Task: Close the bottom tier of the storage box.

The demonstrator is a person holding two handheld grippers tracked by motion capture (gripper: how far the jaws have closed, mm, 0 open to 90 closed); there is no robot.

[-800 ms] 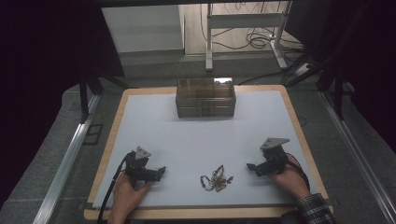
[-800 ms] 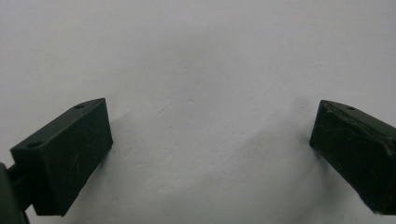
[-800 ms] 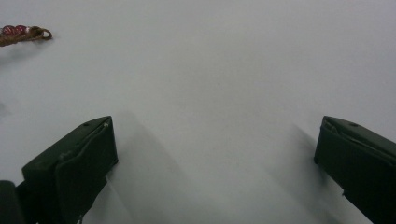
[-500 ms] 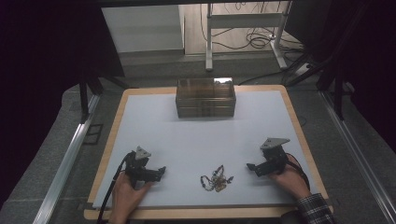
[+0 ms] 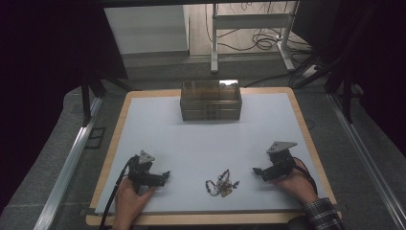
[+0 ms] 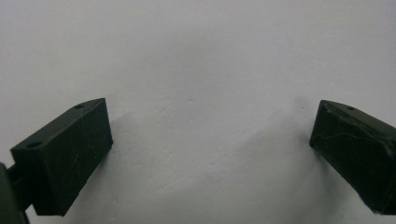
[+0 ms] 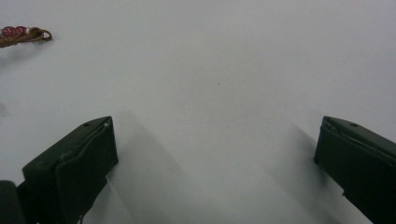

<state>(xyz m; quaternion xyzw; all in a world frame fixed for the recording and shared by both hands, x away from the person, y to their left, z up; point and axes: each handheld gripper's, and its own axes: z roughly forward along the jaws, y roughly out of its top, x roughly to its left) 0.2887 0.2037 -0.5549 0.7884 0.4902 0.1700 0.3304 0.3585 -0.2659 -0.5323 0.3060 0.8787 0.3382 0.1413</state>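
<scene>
Both released, the left gripper (image 5: pixel 165 176) and right gripper (image 5: pixel 256 170) are flanking the necklace (image 5: pixel 221 183), needing approach.

No legible text, labels, brands, numbers or signs in any view; the desk (image 5: pixel 201 143) surface is plain white, unmarked.

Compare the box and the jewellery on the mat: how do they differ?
The box stands at the far edge of the mat; the jewellery lies near the front, between the grippers. The box is a large, tidy, see-through brownish block; the jewellery is a small, loose, tangled heap. Both rest untouched on the mat.
</scene>
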